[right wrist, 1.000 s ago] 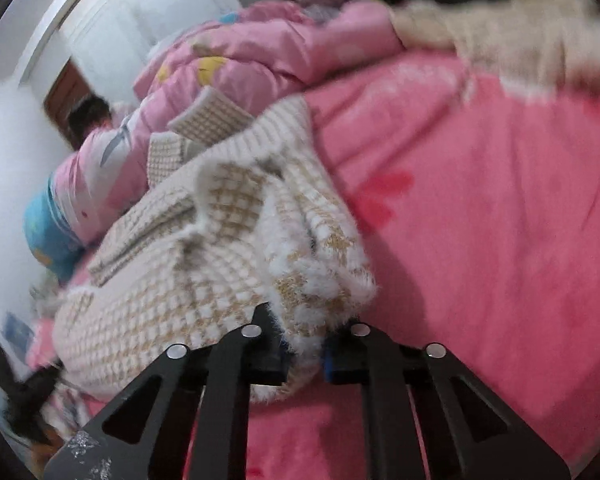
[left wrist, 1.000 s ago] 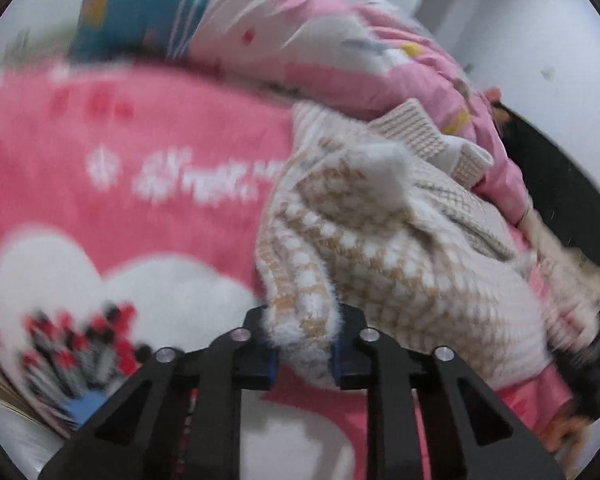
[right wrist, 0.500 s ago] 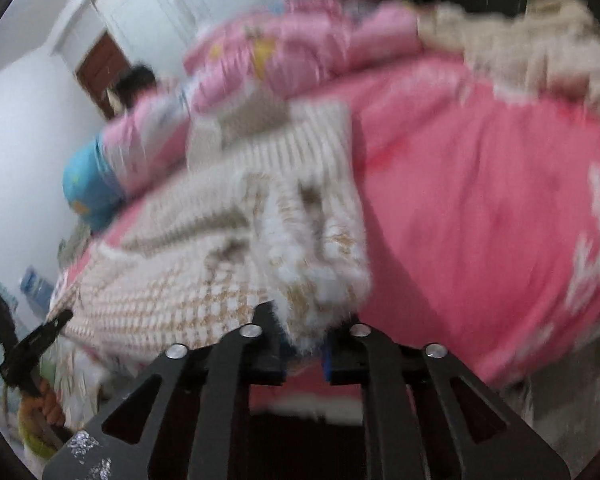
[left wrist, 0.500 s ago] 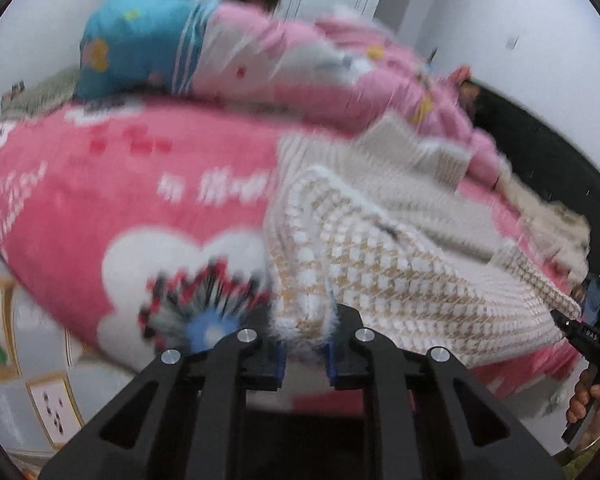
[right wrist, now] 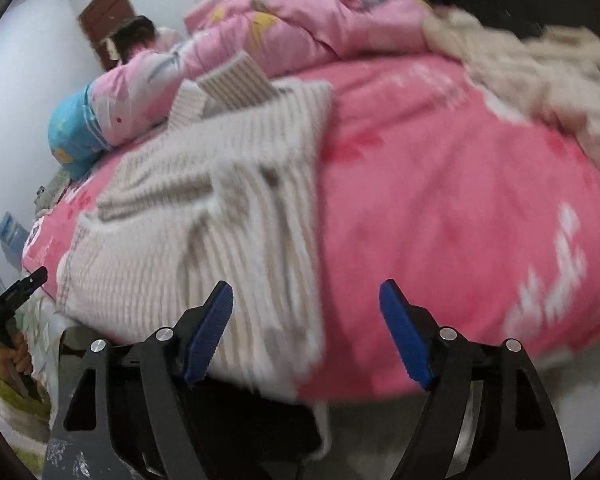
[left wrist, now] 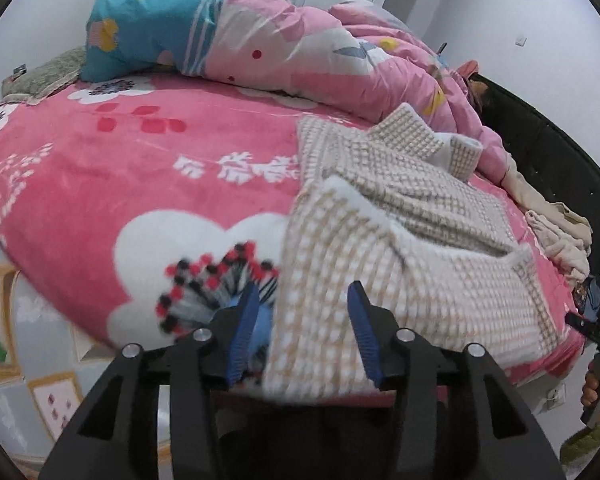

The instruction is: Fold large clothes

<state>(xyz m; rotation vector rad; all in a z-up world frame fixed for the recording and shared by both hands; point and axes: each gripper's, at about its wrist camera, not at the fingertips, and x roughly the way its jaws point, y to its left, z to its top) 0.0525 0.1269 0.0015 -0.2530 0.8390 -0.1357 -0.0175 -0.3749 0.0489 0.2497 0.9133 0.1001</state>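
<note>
Both grippers have just been opening: the left gripper stands spread with the sweater's near hem between its pads but unpinched, and the right gripper gapes wide at the other corner. That checked sweater lies doubled over near the front edge of the pink blanket, so one fold looks laid down, with tidying and further folds likely left. No container shows.

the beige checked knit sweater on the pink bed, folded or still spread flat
Partly folded: the beige checked knit sweater has its near part doubled over the layer beneath, and a sleeve lies turned across the far end.
</note>
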